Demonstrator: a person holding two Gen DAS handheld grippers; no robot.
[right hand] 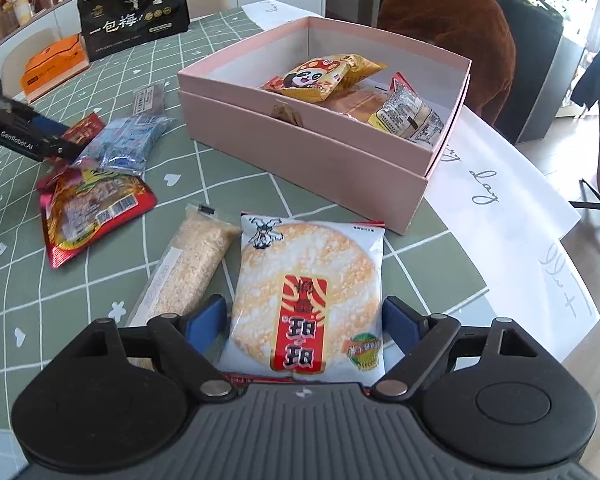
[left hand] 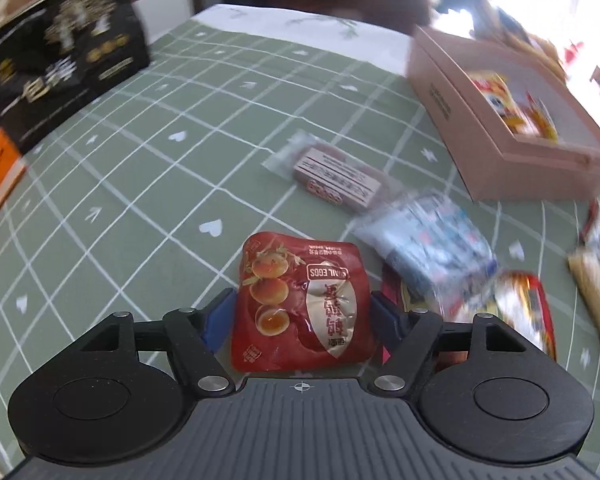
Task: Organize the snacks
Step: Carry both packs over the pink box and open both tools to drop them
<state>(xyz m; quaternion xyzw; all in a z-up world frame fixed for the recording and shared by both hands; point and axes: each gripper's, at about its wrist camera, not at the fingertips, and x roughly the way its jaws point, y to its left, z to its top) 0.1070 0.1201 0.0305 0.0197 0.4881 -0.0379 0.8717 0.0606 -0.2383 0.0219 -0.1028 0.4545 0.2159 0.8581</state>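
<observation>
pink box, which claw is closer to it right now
Right, by a modest margin. The right claw, around the rice cracker pack, sits just short of the pink box. The left claw, around the quail egg pouch, is further left across the table.

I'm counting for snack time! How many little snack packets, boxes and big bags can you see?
Little snack packets: 9 (3 in the pink box, 2 in the grippers, 4 loose on the table)
Boxes: 2 (pink, plus the orange box)
Big black bag: 1
Total: 12
</observation>
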